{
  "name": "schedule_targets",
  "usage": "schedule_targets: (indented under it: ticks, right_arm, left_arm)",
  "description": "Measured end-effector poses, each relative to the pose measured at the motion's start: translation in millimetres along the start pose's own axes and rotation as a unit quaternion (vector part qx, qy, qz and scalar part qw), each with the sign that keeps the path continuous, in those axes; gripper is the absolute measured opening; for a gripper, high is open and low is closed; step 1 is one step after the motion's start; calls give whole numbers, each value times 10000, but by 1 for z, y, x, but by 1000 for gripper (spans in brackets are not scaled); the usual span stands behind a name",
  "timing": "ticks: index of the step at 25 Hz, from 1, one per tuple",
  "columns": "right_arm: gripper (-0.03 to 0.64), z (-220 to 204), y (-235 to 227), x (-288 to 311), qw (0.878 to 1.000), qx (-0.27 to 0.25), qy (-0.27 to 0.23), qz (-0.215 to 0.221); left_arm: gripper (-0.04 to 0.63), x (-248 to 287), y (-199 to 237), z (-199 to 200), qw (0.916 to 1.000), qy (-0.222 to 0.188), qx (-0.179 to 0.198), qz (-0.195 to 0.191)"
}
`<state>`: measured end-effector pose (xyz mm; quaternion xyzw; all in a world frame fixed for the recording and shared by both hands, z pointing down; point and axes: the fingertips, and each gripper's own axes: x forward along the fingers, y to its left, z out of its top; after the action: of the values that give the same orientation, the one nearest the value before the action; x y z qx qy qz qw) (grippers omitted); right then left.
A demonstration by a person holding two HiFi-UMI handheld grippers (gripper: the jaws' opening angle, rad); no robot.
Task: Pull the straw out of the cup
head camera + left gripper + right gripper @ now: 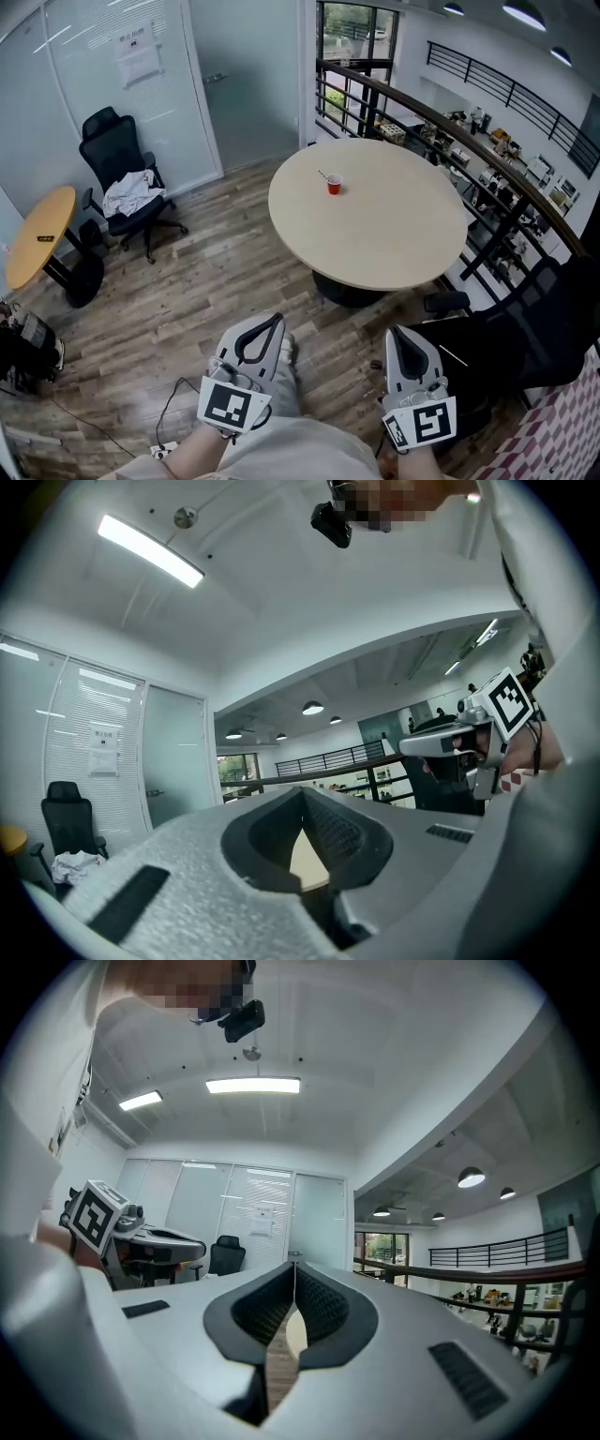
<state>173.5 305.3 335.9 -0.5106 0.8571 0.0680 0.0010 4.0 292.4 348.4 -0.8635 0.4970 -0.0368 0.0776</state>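
Observation:
A small red cup (335, 185) with a thin straw (324, 175) leaning out to the left stands on the round beige table (394, 234), toward its far left side. Both grippers hover low in the head view, well short of the table and over the wooden floor. My left gripper (278, 319) has its fingertips together and holds nothing; in its own view the left gripper (302, 790) points level with a sliver of tabletop showing behind the jaws. My right gripper (391, 330) (294, 1265) is shut and empty too. The cup shows in neither gripper view.
A black office chair (127, 183) with white cloth on it stands at the left, next to a small yellow table (37, 234). A dark railing (441, 122) curves behind the round table. Another black chair (525, 337) sits at the right. A cable (173, 408) lies on the floor.

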Motion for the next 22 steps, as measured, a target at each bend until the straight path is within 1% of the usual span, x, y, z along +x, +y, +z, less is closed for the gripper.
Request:
schedule_targets:
  ticks: [5,11,15,19,22]
  right_arm:
    - [23,-20,-13,59,9998,-90,162,-93]
    - [21,-48,-31,152,9983,-157,568,-47]
    - [23,-54,-43,222,9972,-218,700,-111]
    - [21,-59,-51,291,9972,11,746,-67]
    - [23,-55,-63,336,9971,200,724,-131]
  left_arm:
    - [14,49,47,-20,10000,-22,15,-50]
    - [14,124,118,-57,9997,223,-22,-94]
    - [14,178,166,-72,9992,333,-33,-209]
    - [14,224,215,-78,9989,321,-70,-348]
    - [14,256,247,-77,9986,294,-62,-440]
